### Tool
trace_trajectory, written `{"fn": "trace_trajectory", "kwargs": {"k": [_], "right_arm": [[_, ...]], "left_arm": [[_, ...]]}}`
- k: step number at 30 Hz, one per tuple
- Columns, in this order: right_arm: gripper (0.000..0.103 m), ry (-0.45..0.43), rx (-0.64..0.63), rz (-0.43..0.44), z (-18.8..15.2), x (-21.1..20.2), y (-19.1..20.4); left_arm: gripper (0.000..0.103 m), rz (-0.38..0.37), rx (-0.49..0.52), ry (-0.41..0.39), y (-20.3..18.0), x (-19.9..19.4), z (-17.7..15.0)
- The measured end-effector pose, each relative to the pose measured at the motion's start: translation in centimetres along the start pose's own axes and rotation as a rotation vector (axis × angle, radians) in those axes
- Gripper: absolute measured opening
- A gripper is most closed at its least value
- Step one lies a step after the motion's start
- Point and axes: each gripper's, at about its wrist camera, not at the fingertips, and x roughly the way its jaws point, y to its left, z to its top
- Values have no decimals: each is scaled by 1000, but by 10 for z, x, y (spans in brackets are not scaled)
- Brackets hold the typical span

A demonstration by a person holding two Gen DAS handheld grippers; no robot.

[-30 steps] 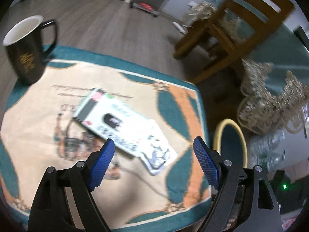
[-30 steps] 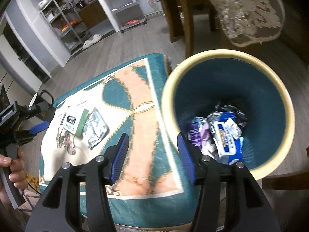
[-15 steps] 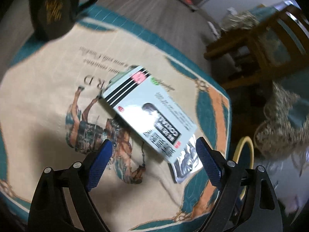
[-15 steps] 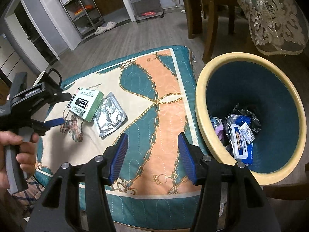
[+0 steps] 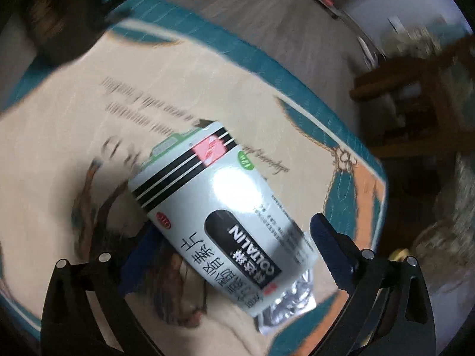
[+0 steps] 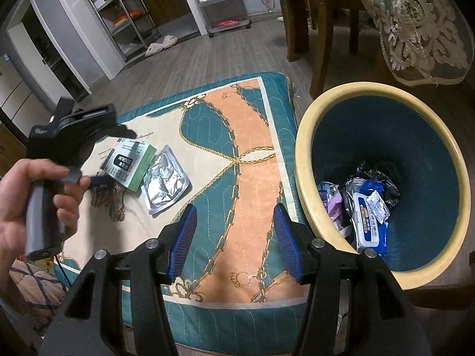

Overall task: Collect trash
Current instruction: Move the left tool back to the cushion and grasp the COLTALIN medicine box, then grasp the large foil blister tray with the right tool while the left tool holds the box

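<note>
A: So where's the medicine box point(image 5: 225, 222) relative to the left gripper point(image 5: 231, 252)?

B: On the cushion point(image 5: 59, 154), between wide-open jaws that just opened further, long axis diagonal. Right gripper point(image 6: 234, 240) idles open, empty, farther away.

A white and green medicine box point(image 5: 225, 213) marked COLTALIN, with black stripes and a pink patch at one end, lies flat on the patterned cushion point(image 6: 246, 136). One end overlaps a crumpled silver foil blister pack point(image 6: 164, 184), which also lies flat, just beside it. Beside the cushion stands a round bin point(image 6: 302, 160) with a cream rim and dark teal inside; wrappers and a blue and white wipes packet point(image 6: 371, 222) sit at its bottom.
</note>
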Motion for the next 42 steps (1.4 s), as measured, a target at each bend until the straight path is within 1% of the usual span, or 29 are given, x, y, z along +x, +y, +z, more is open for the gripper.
{"fn": "trace_trajectory", "kwargs": {"k": [3, 4, 5, 7, 9, 10, 11, 12, 13, 14, 15, 16, 17, 20, 22, 24, 28, 30, 33, 35, 36, 38, 41, 42], "right_arm": [[53, 2, -8, -2, 2, 2, 3], [53, 2, -12, -1, 3, 4, 5], [53, 3, -15, 0, 4, 5, 7], [53, 6, -29, 2, 5, 8, 12], [53, 12, -50, 7, 6, 12, 17], [53, 17, -61, 8, 6, 15, 19], [53, 25, -73, 11, 8, 18, 23], [53, 31, -80, 18, 8, 21, 25], [54, 38, -88, 28, 10, 25, 29], [58, 41, -96, 36, 11, 27, 32], [60, 44, -106, 47, 13, 30, 36], [61, 49, -118, 58, 15, 33, 40], [61, 59, -137, 73, 18, 39, 47], [63, 84, -205, 105, 23, 52, 66], [64, 103, -261, 112, 28, 62, 80], [69, 119, -326, 102, 28, 71, 94], [72, 147, -497, 47, 23, 85, 121], [73, 165, -591, -3, 18, 96, 133], [73, 193, -668, -53, 13, 111, 140], [74, 210, -671, -50, 12, 118, 139], [77, 208, -658, -47, 14, 119, 137], [78, 214, -628, -38, 16, 121, 133], [69, 225, -580, 10, 18, 118, 124], [63, 222, -571, 14, 19, 117, 123]], "left_arm": [[97, 59, 75, -27, -9, 2, -4], [95, 79, 105, -37, -11, 2, -7], [91, 86, 123, -44, -11, 1, -9], [83, 78, 143, -59, -7, -4, -11], [77, 48, 144, -47, 1, -8, -11], [72, 33, 147, -42, 7, -11, -11], [64, 25, 148, -42, 11, -14, -11], [60, 7, 147, -45, 16, -18, -10], [52, -14, 143, -43, 22, -23, -9], [41, -25, 141, -43, 26, -26, -9], [36, -43, 142, -44, 32, -32, -9], [24, -55, 146, -46, 36, -37, -8], [22, -63, 148, -48, 39, -41, -8], [21, -90, 158, -63, 50, -56, -8], [21, -95, 165, -74, 50, -62, -5], [21, -86, 176, -89, 48, -71, -5], [21, -74, 188, -117, 55, -87, -5], [21, -76, 186, -123, 59, -92, -5], [21, -79, 184, -127, 64, -98, -7], [21, -80, 188, -121, 67, -99, -8], [21, -81, 190, -118, 67, -99, -9], [21, -82, 201, -110, 65, -98, -12], [21, -82, 231, -99, 59, -97, -18], [21, -83, 241, -96, 56, -96, -20]]}}
